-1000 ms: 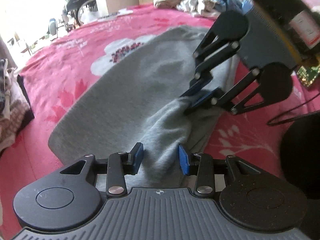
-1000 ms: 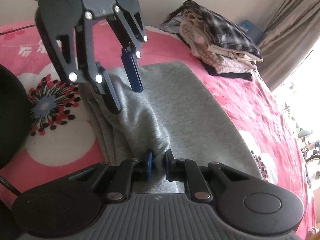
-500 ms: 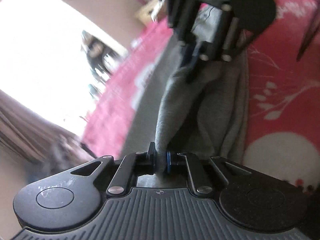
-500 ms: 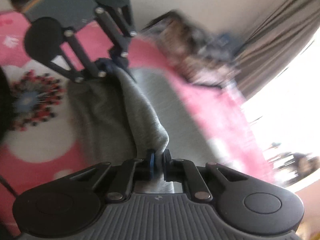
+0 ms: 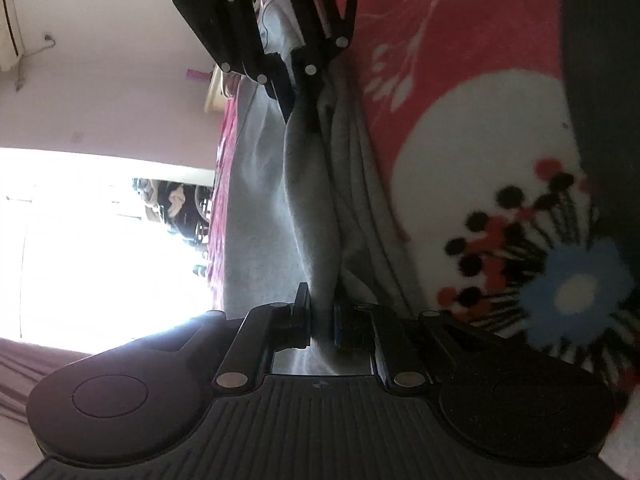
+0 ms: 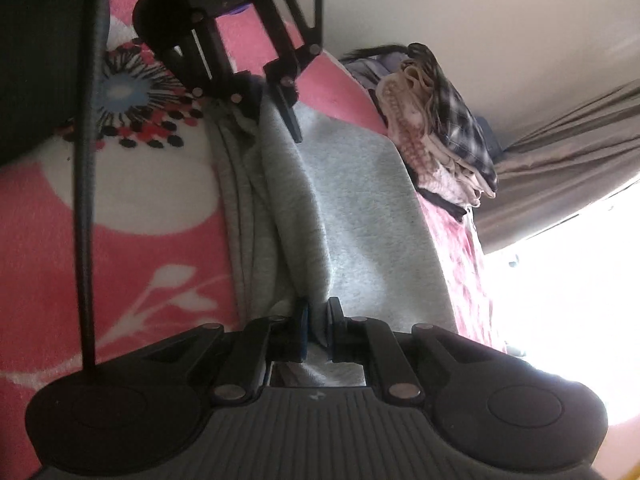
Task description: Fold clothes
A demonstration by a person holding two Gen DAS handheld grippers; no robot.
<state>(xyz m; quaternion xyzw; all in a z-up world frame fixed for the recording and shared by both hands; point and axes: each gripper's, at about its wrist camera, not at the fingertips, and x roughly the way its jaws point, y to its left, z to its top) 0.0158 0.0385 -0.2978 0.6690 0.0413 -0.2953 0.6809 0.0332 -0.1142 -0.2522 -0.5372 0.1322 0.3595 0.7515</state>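
A grey sweatshirt (image 5: 260,208) lies on the pink flowered bedspread (image 5: 460,80). A raised fold of its cloth runs tight between my two grippers. My left gripper (image 5: 320,322) is shut on one end of that fold, and it also shows at the top of the right wrist view as the left gripper (image 6: 276,116). My right gripper (image 6: 316,322) is shut on the other end of the grey sweatshirt (image 6: 360,208). In the left wrist view the right gripper (image 5: 298,100) pinches the far end. Both views are rolled on their side.
A pile of folded clothes (image 6: 440,128) sits on the bed past the sweatshirt, before a curtain (image 6: 560,160). A black cable (image 6: 86,200) crosses the pink bedspread (image 6: 152,248). A bright window (image 5: 100,248) and a small cabinet (image 5: 216,92) lie beyond the bed.
My left gripper closed on the grey fold that lay between its open fingers. Both grippers rolled over sideways and sank toward the bed, the fold stretched between them.
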